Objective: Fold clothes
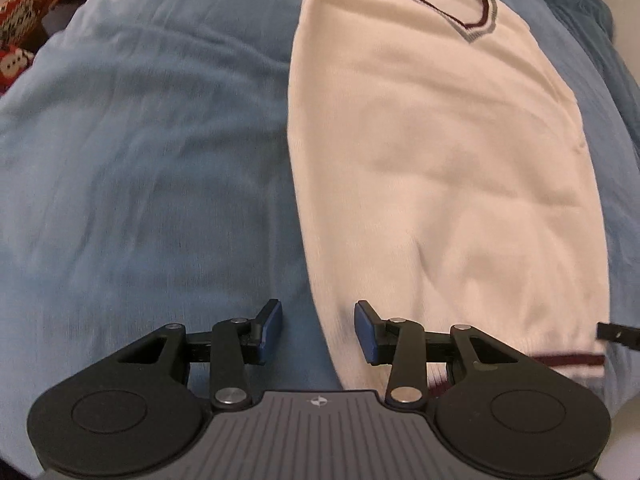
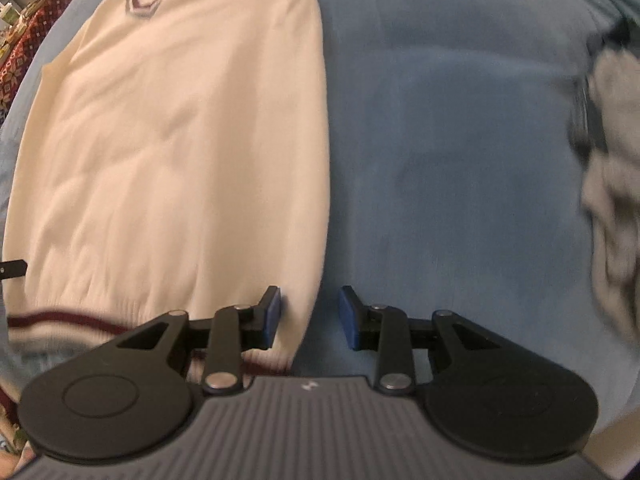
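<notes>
Sweater: cream sweater (image 1: 440, 160) lies flat on the blue bedspread (image 1: 140, 160), sides folded in, V-neck far, maroon-striped hem near.
Left tongs (image 1: 318, 330): partly open, empty, straddling the sweater's left edge by the hem.
Right tongs (image 2: 309, 316): partly open, empty, straddling its right edge.
Around: red patterned fabric (image 1: 24, 4) beyond the bedspread; a blurred grey heap (image 2: 612, 184), perhaps clothing, lies well apart.
Writing: none readable.
</notes>
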`<state>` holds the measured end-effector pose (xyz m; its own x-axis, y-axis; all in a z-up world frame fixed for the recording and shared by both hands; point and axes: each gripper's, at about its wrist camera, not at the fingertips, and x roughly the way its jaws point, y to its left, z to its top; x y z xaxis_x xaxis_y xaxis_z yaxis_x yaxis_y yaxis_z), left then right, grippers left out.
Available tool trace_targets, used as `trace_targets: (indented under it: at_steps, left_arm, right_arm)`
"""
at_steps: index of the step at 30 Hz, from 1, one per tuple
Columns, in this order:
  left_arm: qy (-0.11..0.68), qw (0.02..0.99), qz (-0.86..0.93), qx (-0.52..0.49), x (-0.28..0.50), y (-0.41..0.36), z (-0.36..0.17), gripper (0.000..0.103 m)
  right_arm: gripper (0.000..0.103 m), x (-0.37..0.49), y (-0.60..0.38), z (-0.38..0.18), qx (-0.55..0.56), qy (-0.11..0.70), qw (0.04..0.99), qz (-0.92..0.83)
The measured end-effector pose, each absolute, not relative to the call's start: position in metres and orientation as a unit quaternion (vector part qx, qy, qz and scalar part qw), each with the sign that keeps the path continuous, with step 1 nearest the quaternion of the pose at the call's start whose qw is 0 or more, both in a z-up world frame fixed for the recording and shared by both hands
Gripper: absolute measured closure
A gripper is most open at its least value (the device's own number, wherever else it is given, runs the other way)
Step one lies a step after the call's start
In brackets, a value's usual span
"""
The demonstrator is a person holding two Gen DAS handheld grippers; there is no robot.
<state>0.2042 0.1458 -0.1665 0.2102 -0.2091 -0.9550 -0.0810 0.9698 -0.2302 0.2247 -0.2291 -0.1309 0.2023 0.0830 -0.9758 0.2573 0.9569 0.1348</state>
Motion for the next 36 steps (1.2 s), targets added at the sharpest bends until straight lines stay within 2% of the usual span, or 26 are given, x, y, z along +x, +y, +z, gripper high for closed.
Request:
trace_targets:
  at_steps: [11,13,14,15,21,27,33,36]
  left_arm:
    - [0.641,0.749,-0.066,-0.152,0.179,0.132,-0.168,0.063]
    - [0.639,0.751,-0.066,-0.153,0.177,0.133,-0.17,0.065]
    - [0.639,0.75,-0.064,-0.155,0.177,0.133,-0.171,0.082]
    - [0.642,0.747,-0.064,-0.16,0.177,0.133,-0.172,0.096]
    - [0.634,0.762,-0.08,-0.106,0.174,0.14,-0.148,0.097]
    - [0.639,0.762,-0.059,-0.085,0.172,0.168,-0.134,0.097]
    - [0.646,0.76,-0.045,-0.05,0.168,0.17,-0.164,0.097]
    - [0.646,0.76,-0.046,-0.053,0.171,0.168,-0.168,0.097]
  right_arm:
    - [0.066,0.193,-0.216,-0.132,0.162,0.626,0.761,-0.046]
    - [0.072,0.196,-0.218,-0.133,0.159,0.625,0.763,-0.039]
    - [0.087,0.196,-0.219,-0.134,0.157,0.625,0.764,-0.036]
    - [0.093,0.195,-0.218,-0.133,0.152,0.624,0.766,-0.035]
    - [0.098,0.187,-0.211,-0.116,0.097,0.62,0.778,-0.031]
    - [0.099,0.179,-0.249,-0.097,0.128,0.628,0.766,-0.047]
    - [0.103,0.167,-0.248,-0.133,0.11,0.66,0.739,-0.079]
    - [0.103,0.164,-0.261,-0.141,0.138,0.655,0.738,-0.089]
